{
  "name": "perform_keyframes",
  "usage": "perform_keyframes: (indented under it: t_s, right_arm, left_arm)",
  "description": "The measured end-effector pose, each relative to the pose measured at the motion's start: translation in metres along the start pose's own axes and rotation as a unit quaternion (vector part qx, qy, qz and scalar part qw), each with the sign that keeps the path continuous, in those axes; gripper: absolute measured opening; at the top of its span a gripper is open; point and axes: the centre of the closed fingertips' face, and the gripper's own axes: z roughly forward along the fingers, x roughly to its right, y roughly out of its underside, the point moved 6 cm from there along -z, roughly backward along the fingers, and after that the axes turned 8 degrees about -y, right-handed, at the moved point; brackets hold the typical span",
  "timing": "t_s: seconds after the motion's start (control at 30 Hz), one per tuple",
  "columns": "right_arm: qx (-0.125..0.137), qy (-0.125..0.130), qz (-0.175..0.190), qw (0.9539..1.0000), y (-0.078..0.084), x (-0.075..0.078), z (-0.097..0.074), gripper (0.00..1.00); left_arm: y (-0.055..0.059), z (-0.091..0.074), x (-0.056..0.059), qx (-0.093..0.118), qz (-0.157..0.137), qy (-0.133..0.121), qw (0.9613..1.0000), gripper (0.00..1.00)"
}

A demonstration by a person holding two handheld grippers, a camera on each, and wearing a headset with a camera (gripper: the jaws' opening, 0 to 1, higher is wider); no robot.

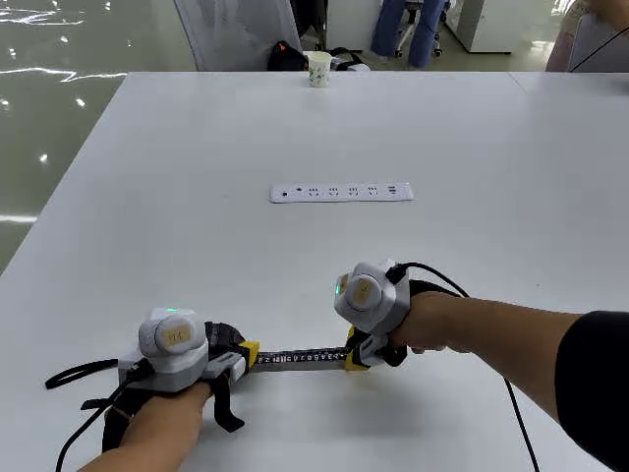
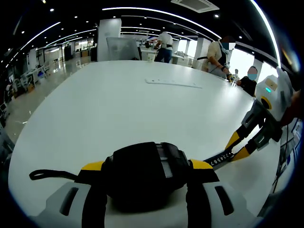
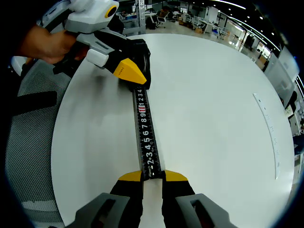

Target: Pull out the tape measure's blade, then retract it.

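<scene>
Near the front edge of the worktop [image 1: 295, 128], fingers of the left gripper [image 1: 246, 356] clamp the black tape measure [image 2: 145, 178]. Fingers of the right gripper [image 3: 153, 176] pinch the tip of its drawn-out blade [image 3: 146, 137].

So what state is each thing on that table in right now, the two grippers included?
Left gripper: shut on the tape measure case.
Right gripper: shut on the blade at its end.
Blade: partly pulled out, stretched between the two grippers.
Power strip: lying flat, nothing plugged in.
Paper cup: upright.
</scene>
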Motion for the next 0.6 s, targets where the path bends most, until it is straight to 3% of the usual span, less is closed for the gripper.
perform_keyframes:
  t_s: [0.6]
  right_arm:
    - [0.004,-0.001,0.000,1.0000,-0.0066,0.0002,0.0032,0.11]
  left_arm:
    - [0.0009,-0.0005,0.0003,0.001,0.001,0.001,1.0000,0.63]
